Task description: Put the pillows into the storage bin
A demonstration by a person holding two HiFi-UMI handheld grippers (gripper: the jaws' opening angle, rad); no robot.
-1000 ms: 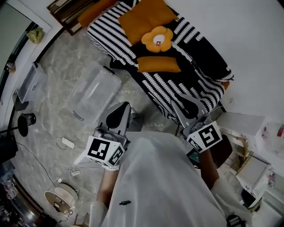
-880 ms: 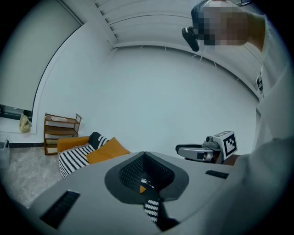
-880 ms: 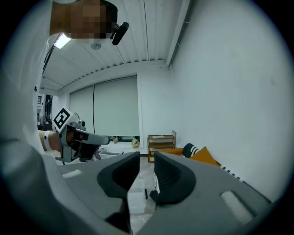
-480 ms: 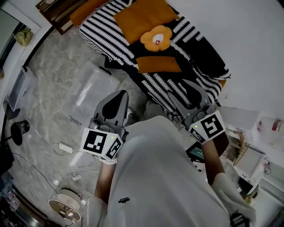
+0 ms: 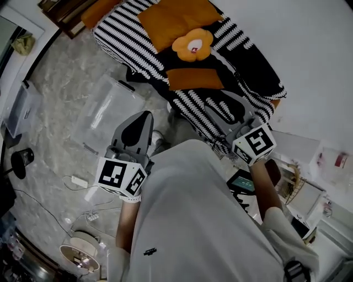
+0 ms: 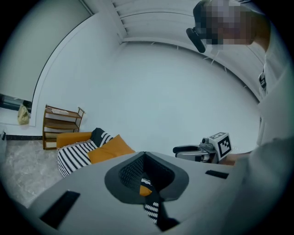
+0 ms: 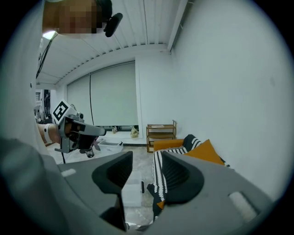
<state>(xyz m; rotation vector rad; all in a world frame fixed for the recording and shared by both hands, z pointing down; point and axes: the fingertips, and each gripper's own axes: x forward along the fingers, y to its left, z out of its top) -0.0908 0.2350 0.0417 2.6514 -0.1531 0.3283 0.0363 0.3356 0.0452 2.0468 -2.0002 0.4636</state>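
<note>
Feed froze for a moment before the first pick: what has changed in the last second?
The right gripper opened its jaws, with nothing between them, and both grippers edged forward toward the sofa. The left gripper stayed shut and empty. The pillows are still on the sofa, the bin still on the floor.

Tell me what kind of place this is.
Probably a home living room: a sofa under a striped throw with orange pillows, a wooden shelf by the wall, and a wide covered window. A clear storage bin sits on the floor.
</note>
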